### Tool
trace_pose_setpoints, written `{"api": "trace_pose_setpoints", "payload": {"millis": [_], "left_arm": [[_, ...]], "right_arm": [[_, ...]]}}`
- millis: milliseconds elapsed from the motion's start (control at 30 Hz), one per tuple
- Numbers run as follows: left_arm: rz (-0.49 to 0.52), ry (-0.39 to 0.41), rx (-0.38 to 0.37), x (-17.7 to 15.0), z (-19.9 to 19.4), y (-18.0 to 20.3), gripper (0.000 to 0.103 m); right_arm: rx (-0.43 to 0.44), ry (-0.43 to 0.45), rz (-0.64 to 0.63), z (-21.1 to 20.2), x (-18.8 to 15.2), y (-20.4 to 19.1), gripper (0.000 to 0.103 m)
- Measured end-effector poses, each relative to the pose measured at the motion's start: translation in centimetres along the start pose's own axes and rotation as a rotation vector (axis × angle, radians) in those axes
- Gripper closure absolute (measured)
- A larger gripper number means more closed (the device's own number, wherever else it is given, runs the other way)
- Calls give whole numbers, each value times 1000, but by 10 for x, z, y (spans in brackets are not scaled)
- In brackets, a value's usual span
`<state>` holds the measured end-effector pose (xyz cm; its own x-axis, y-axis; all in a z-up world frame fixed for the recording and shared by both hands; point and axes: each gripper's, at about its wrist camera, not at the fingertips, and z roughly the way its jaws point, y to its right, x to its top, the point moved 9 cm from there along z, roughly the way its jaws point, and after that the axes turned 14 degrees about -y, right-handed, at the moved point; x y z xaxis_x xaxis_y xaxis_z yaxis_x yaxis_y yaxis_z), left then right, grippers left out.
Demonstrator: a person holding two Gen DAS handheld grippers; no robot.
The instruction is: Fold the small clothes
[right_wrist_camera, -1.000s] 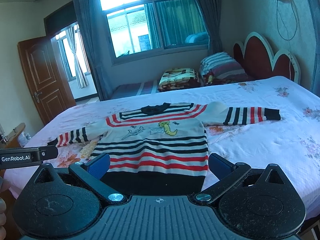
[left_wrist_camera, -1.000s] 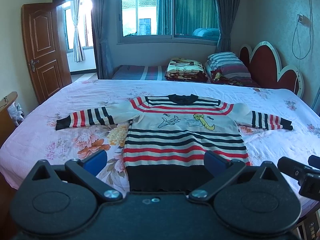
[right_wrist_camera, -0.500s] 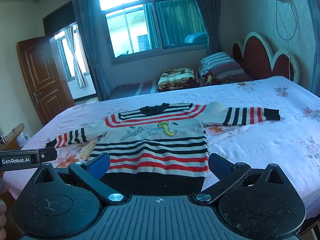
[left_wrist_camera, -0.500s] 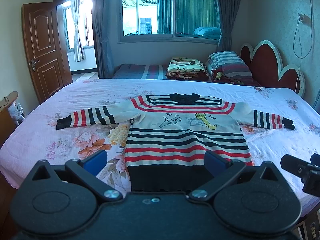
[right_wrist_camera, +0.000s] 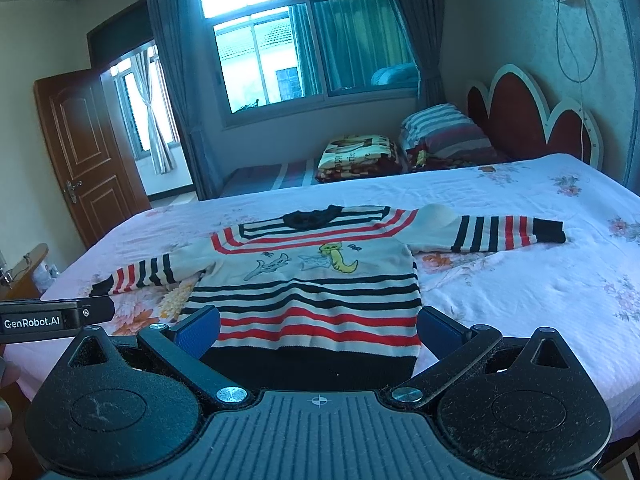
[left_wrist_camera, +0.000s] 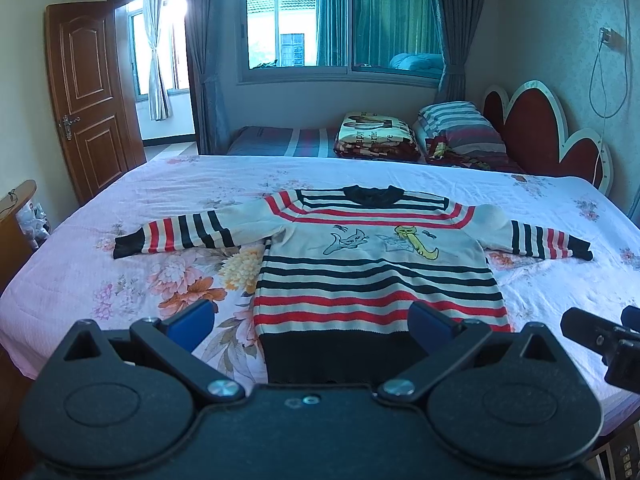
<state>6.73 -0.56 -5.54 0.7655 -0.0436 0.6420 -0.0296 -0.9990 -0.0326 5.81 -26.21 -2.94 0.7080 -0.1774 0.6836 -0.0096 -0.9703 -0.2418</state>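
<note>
A small knitted sweater (left_wrist_camera: 376, 264) (right_wrist_camera: 308, 280) with red, black and cream stripes lies flat on the bed, front up, both sleeves spread out sideways and its black hem nearest me. My left gripper (left_wrist_camera: 312, 322) hovers open above the hem, blue pads wide apart, nothing between them. My right gripper (right_wrist_camera: 318, 326) is open too, over the same hem. Neither touches the cloth. The right gripper's body shows at the right edge of the left wrist view, and the left gripper's body at the left edge of the right wrist view.
The bed (left_wrist_camera: 120, 292) has a pink floral sheet and a red scalloped headboard (left_wrist_camera: 536, 132). Folded blankets and striped pillows (left_wrist_camera: 460, 132) lie beyond it under the window. A wooden door (left_wrist_camera: 92, 96) stands open at left, a wooden piece of furniture (left_wrist_camera: 16, 204) by the bed's left edge.
Both grippers have drifted slightly; the sweater sits a little further right in the left wrist view. Jaws stay open and the sweater has not moved on the bed.
</note>
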Motion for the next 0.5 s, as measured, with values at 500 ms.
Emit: {"api": "trace_pose_setpoints", "payload": {"millis": [500], "left_arm": [[12, -19, -11, 19, 26, -11, 0]], "right_arm": [[-34, -12, 28, 24, 14, -1, 0]]}}
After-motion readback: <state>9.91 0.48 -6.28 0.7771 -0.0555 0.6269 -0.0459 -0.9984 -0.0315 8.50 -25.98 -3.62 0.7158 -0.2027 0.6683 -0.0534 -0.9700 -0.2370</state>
